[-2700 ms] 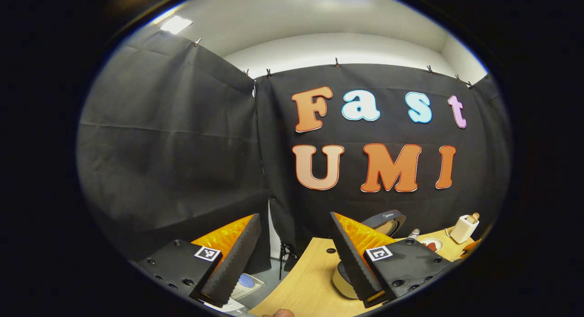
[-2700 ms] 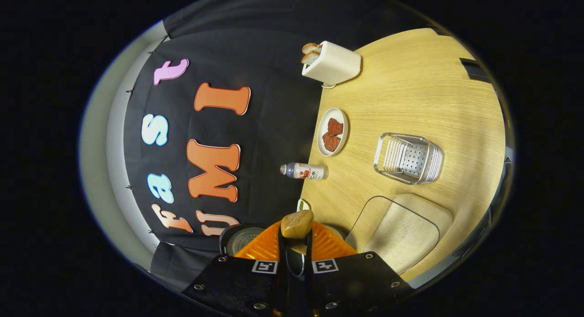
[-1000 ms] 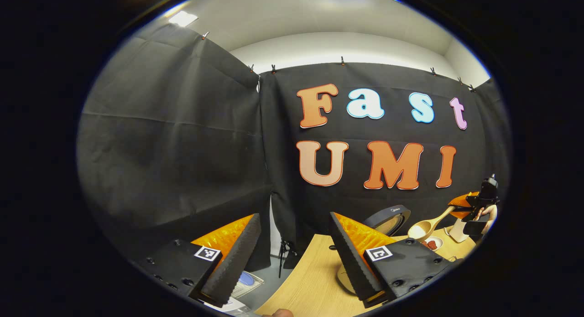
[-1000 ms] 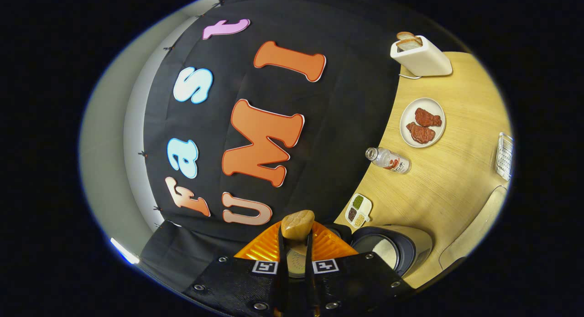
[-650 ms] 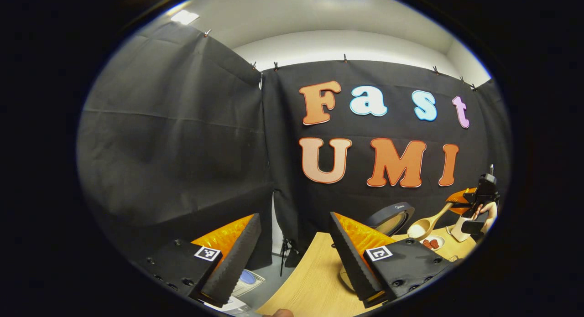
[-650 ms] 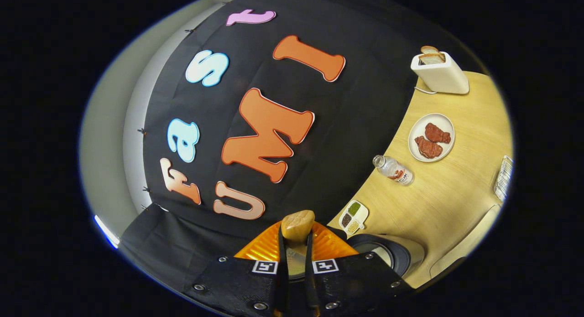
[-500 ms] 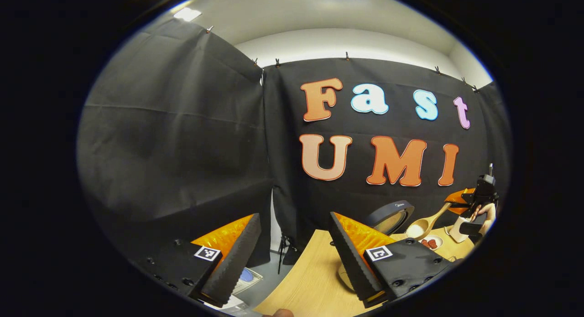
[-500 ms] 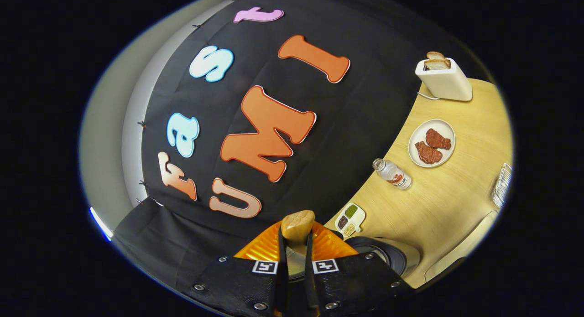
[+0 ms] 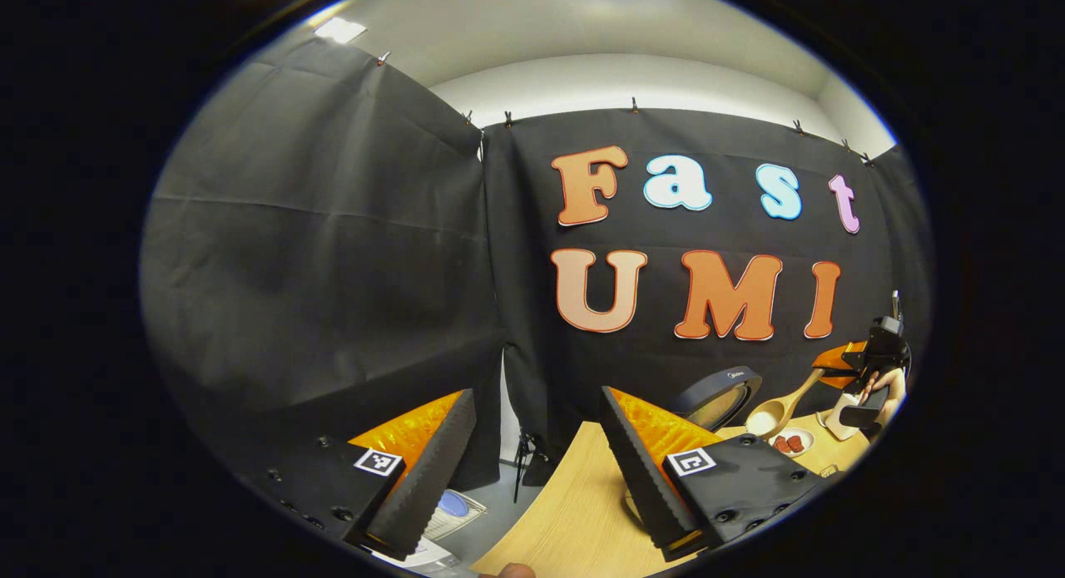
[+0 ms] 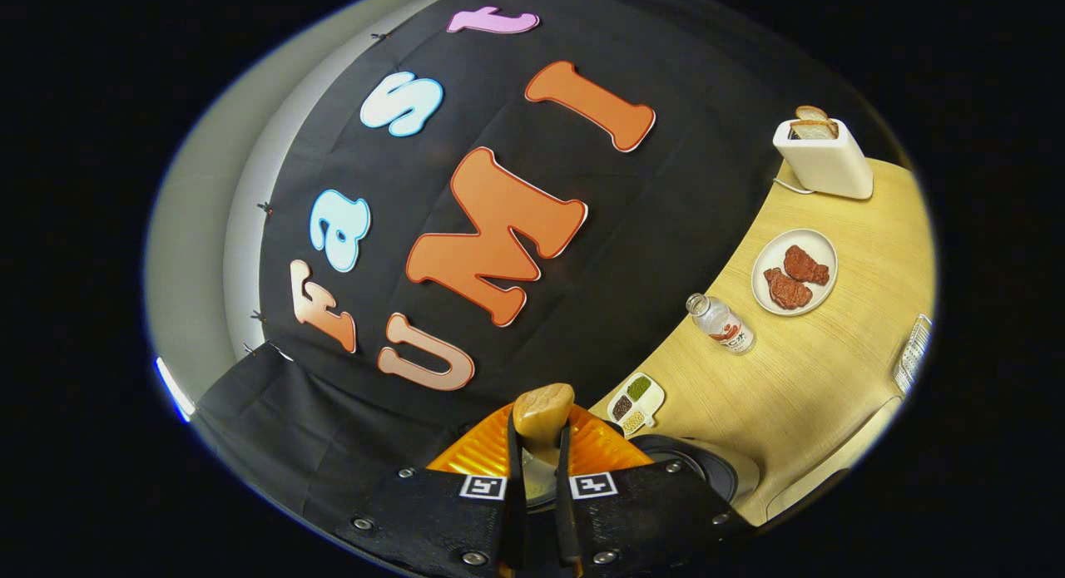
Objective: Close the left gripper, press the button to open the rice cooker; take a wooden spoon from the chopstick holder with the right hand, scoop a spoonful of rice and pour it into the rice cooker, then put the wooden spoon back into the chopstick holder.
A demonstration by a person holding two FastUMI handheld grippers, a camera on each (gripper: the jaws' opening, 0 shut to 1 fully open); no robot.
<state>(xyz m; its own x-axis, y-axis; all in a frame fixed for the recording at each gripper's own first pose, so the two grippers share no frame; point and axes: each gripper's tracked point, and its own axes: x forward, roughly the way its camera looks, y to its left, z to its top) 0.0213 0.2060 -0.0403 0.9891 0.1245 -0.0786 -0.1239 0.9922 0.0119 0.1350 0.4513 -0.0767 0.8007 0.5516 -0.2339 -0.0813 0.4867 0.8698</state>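
— Where's the wooden spoon (image 9: 780,406) right now, and why is it held that way?

— In the left gripper view it sits off to the far side, bowl loaded with pale rice and kept roughly level, handle slanting up to the right gripper (image 9: 840,362) and the hand (image 9: 884,388) behind it. Level, I'd judge, so nothing spills before it reaches the rice cooker (image 9: 717,393), whose lid stands raised just beside the bowl.

— And the grip itself?

— The right gripper view answers that: its two fingers are pinched together on the spoon's handle, the rounded handle end (image 10: 542,411) poking up between them. Below and just past the fingers lies the cooker's open mouth (image 10: 699,471).

— The left gripper (image 9: 537,457)?

— Jaws spread wide, holding nothing, hanging back over the table (image 9: 574,511) edge — out of the spoon's way, it seems.

— Anything one view gives that the other lacks?

— The right one lays out the tabletop ahead: a small seasoning tray (image 10: 636,399), a bottle (image 10: 721,323), a plate of meat (image 10: 794,271), a toaster (image 10: 822,156) farther on. I can't pick out the chopstick holder for certain.
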